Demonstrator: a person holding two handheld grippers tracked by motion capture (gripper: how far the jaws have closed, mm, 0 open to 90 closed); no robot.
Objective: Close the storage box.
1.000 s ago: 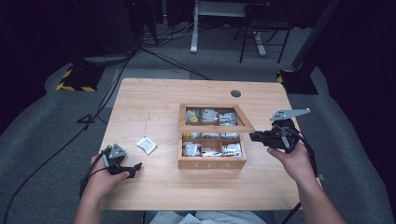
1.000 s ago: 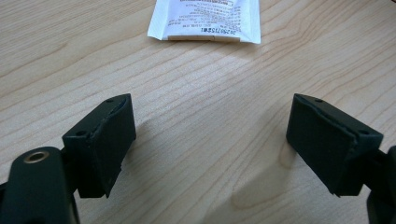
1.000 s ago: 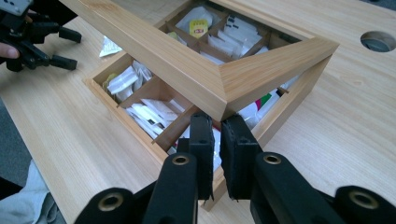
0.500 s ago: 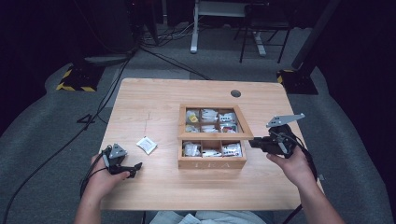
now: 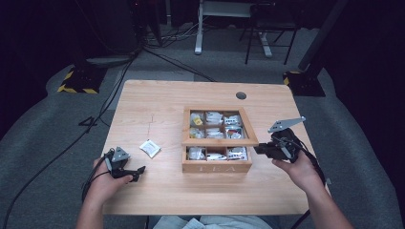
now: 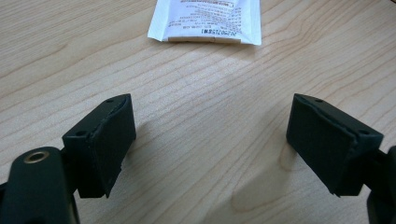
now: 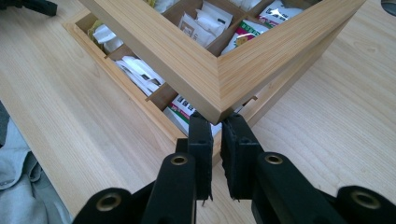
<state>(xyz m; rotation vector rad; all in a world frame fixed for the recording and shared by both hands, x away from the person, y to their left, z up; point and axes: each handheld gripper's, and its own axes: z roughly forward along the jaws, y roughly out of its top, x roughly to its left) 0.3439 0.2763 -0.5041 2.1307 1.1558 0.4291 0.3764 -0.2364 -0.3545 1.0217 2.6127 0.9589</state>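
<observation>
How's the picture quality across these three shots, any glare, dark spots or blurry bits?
High view: table evenly lit, the room behind almost black. Left gripper view: wood grain sharp, soft shadows beside the open jaws, print on the sachet legible but small. Right gripper view: lid of the tea box crisp, no glare; nearest gripper parts slightly soft.

A light wooden table point(image 5: 157, 102) is standing on grey carpet, with a round cable hole point(image 5: 241, 95) at its far right. A wooden tea box point(image 5: 217, 166) is sitting right of centre, and a white sachet point(image 5: 150, 148) is lying to its left.
</observation>
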